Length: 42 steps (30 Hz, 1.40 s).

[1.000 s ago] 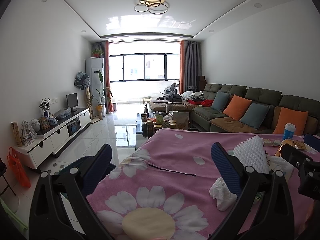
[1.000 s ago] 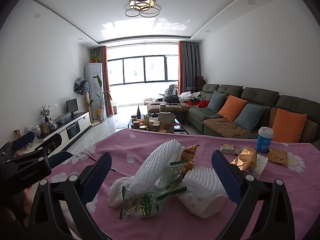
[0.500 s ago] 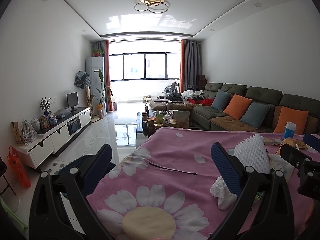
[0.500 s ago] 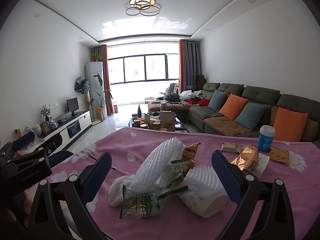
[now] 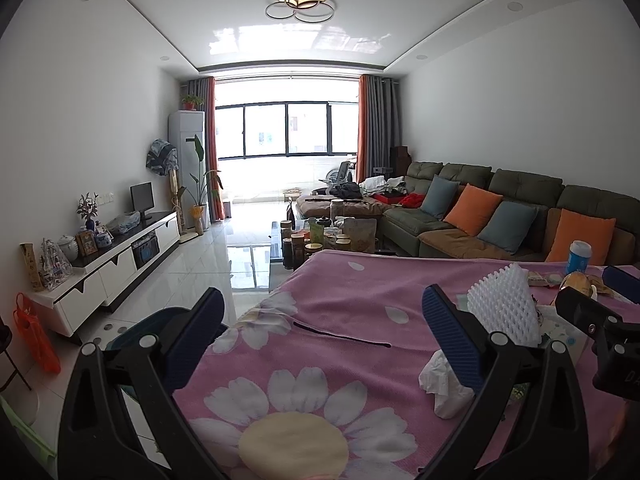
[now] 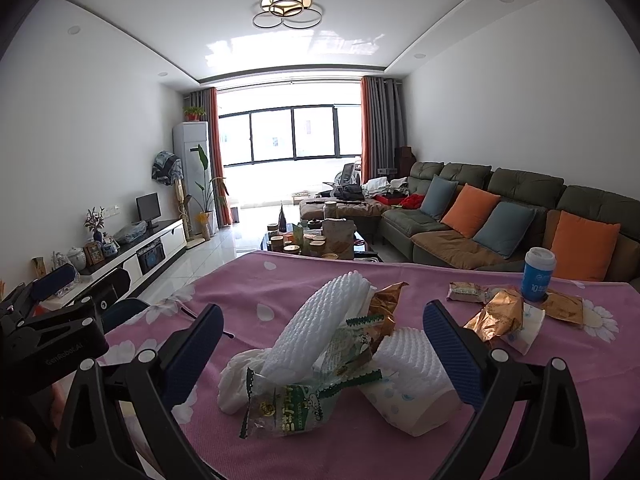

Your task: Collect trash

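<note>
A heap of trash lies on the pink flowered tablecloth: white foam netting, a green-and-clear snack wrapper, crumpled white tissue, a foam block and gold wrappers. My right gripper hovers open, its blue fingers on either side of the heap, holding nothing. My left gripper stands open over the cloth's left part, empty. In the left wrist view the foam netting and tissue sit just right of its right finger.
A blue-and-white cup stands at the table's far right. Beyond are a cluttered coffee table, a green sofa with cushions, a white TV cabinet on the left, and an orange bag on the floor.
Both grippers have drifted only slightly; the views shifted a little. Nothing was grasped or moved.
</note>
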Available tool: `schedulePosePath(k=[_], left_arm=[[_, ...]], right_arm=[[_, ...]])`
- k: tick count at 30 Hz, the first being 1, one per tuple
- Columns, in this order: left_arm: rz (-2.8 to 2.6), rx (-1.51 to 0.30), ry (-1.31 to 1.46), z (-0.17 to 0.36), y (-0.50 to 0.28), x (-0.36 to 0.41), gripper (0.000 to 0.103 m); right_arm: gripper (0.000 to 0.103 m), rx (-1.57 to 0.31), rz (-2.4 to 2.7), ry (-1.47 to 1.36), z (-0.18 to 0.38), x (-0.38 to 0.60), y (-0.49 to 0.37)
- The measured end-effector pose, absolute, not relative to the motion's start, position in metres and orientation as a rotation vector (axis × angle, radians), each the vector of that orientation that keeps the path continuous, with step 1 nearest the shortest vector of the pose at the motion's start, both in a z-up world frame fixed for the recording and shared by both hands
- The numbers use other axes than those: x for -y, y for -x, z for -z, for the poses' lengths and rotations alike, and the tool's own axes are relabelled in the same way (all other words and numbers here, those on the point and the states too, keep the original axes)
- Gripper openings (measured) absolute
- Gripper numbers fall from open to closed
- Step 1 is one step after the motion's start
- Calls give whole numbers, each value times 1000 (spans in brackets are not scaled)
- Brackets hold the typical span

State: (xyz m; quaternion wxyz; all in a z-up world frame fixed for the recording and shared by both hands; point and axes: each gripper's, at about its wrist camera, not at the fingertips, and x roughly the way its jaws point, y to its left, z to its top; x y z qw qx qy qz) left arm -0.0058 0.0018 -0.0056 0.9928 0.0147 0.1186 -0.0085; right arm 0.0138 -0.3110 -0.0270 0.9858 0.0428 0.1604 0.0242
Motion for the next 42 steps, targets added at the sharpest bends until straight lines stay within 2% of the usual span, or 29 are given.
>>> schedulePosePath(k=[11,22,28,30,31,33,34,38,40,42], left_arm=[[47,-266,-36,11,-4,2,98],[334,-390,-111,31,-32,39,98],[542,-437,-197,39,-44,82,97],[578,-464,-205,43,-51,92,92],[596,-478,-210,46,-55,98,87],[614,-513,-209,53,-63,107,76],[638,-534,-196,55,-67,109,64],[710,-609,-152,66,-80,117,23],[713,-612,-145,69,-80,116,15],[720,-608,-132,67,-82,112,13]], right_arm=[[96,-348,-48,-92,30,317,-20],[96,-486,1,-116,53,352,-36],[83,-525,17,-89,59,366,-40],[71,-543,21,-84,62,371,-42],[67,-550,21,-80,63,375,-45],[54,-565,19,-68,65,377,-47],[51,-568,12,-65,65,378,-47],[25,-572,-20,-52,66,378,-47],[14,-567,-32,-49,64,379,-47],[7,-562,-33,-48,62,381,-47]])
